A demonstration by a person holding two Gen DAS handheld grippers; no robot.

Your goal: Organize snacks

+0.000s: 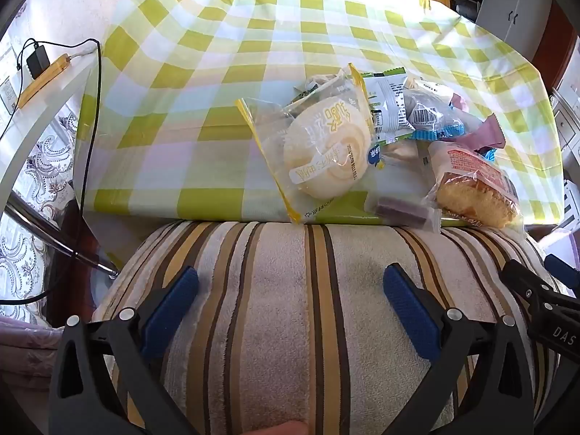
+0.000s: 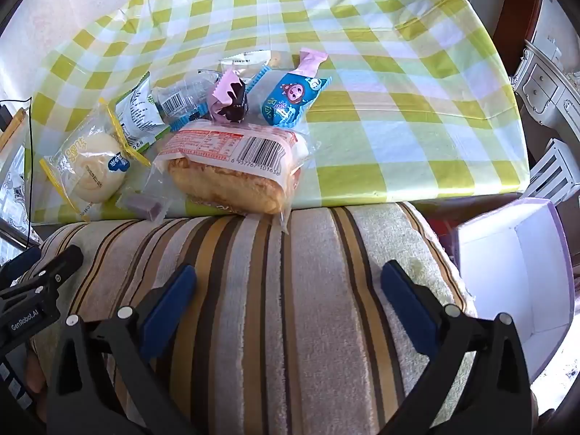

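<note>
Striped plush cushion [image 2: 290, 290] nearest, under both grippers. Left gripper [image 1: 290, 301] and right gripper [image 2: 288, 299] hovering above it, jaws wide, gripping nothing. Just beyond, at the table's [image 2: 398, 108] near edge, the snacks: sponge cake pack [image 2: 232, 166], round cream roll [image 1: 322, 152], small purple bar [image 2: 143, 203]. Farther back, blue cartoon packet [image 2: 290, 99] on green-checked cloth.

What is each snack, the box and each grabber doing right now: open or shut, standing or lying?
left gripper: open, holding nothing.
right gripper: open, holding nothing.
round bun: sealed in its wrapper, lying flat.
sponge cake: sealed, lying at the table's near edge.
blue cartoon packet: sealed, lying flat.
purple candy: wrapped, lying at the edge.
white box: open, nothing seen inside.
</note>
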